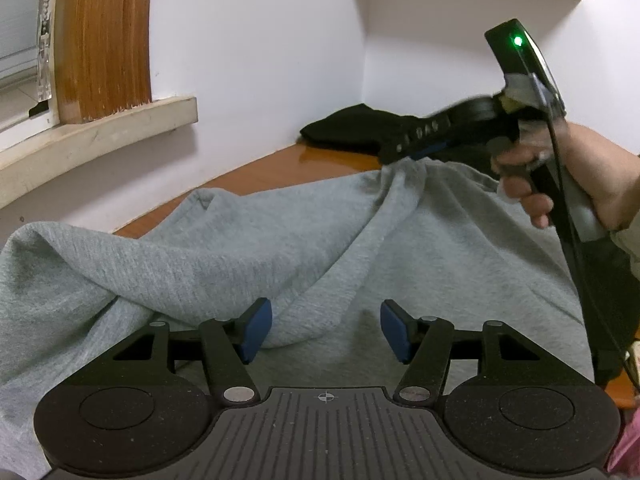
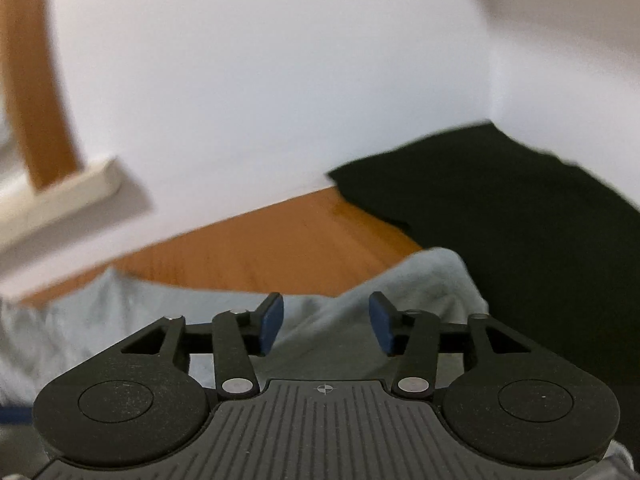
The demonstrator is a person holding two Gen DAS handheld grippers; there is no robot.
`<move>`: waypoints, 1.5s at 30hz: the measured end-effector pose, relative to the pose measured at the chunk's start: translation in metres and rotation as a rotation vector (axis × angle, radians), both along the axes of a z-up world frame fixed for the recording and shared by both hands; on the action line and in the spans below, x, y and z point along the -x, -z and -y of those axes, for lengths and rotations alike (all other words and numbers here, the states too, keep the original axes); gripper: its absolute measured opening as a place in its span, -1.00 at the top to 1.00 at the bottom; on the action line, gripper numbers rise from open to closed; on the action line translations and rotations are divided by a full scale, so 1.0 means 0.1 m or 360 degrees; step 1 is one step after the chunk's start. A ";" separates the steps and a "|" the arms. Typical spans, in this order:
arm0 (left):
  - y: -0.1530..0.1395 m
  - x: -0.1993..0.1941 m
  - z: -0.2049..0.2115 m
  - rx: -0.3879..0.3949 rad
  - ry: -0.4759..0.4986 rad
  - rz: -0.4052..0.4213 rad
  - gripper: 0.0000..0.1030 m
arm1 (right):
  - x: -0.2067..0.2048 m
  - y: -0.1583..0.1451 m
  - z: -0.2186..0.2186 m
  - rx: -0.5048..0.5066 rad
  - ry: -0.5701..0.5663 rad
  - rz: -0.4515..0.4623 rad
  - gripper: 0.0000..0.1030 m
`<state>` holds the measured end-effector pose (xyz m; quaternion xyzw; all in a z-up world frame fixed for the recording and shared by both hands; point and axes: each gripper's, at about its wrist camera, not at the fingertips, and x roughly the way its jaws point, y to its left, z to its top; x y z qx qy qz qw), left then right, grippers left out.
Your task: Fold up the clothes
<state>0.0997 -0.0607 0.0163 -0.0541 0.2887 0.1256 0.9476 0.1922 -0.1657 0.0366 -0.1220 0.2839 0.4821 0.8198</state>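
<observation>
Grey garment [image 1: 248, 248]: soft marled knit, fine ribbed weave visible up close, heaped in loose rolls and deep folds. It lies across the orange-brown wooden table [image 1: 280, 168], glossy and smooth, filling most of the near surface. From the left wrist view its long run goes from near left to far right, where one corner rises in a gathered peak with creases fanning back down from it.

Right gripper [image 1: 420, 148]: black, hard plastic, blue pads, held in a person's hand [image 1: 528, 184]. Its tip sits at that raised corner of the cloth. Motion blur there; cannot tell whether the pads pinch the fabric. Its own view shows the pads standing apart with grey cloth under and between them, not pressed by either pad.

Left gripper [image 1: 326, 330]: jaws released, blue rubbery pads spread, hovering low over a thick fold of the grey knit, gripping nothing.

Black garment [image 1: 352, 128]: matte, dense, folded flat into a rounded slab, in the far corner of the table against the white wall [image 1: 256, 40]. Grey cloth's far edge overlaps or meets it in the right wrist view.

Pale window sill [image 1: 100, 132], chipped, with a wood-grain upright above.
</observation>
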 end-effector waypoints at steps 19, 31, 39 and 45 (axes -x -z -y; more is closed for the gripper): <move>-0.13 0.16 -0.10 -0.0003 -0.0052 0.0053 -0.32 | 0.30 -0.15 0.28 -0.0087 -0.0239 0.0191 0.08; -0.47 1.29 -0.64 -0.0057 -0.0475 -0.0007 -0.39 | 0.32 0.16 -0.04 0.0046 -0.0399 0.0125 -0.09; -0.22 1.28 -0.87 0.0082 -0.0539 -0.0075 -0.34 | 0.38 0.17 -0.02 0.0056 -0.0377 0.0149 -0.15; -0.15 1.05 -1.02 0.0008 -0.0566 -0.0110 0.00 | 0.39 0.16 -0.02 0.0060 -0.0356 0.0155 -0.23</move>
